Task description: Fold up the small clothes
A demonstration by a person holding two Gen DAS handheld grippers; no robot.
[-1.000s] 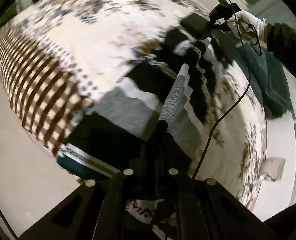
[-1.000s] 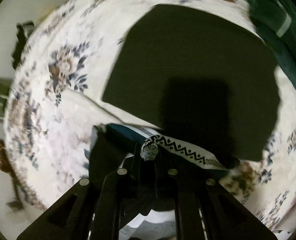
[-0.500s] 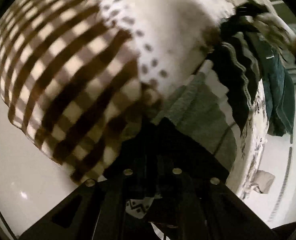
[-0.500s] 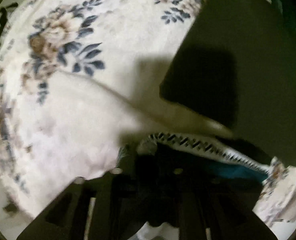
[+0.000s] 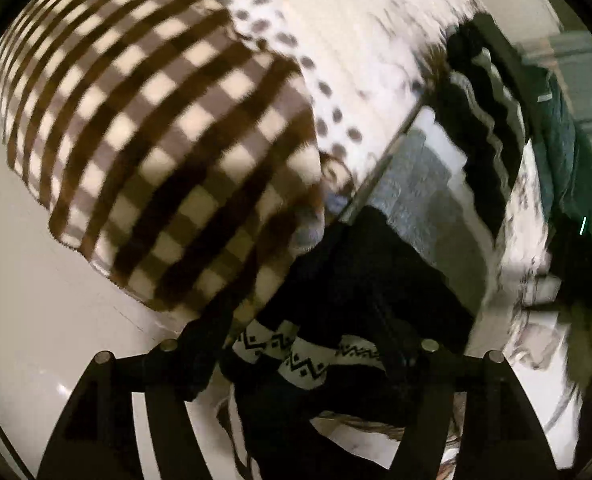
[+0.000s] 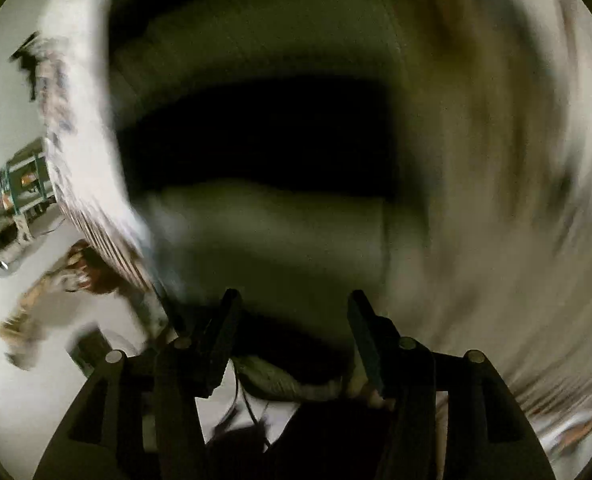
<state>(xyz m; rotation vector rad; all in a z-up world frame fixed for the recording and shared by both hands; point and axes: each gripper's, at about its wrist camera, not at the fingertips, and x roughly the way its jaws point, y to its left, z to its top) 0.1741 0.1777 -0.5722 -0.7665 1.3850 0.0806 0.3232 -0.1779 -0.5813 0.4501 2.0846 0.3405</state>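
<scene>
Waistband (image 5: 307, 356) between parted left gripper (image 5: 296, 320) fingers only; right gripper (image 6: 292, 320) likewise parted.

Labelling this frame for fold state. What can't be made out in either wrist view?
- Right wrist view: heavy motion blur; the large dark cloth shows no edges or folds, and the floor clutter at left is unreadable.
- Left wrist view: the black garment with the white zigzag-patterned band runs under the open left gripper and off the bottom edge.
- Left wrist view: the dark green garment is smeared at the right rim.
</scene>
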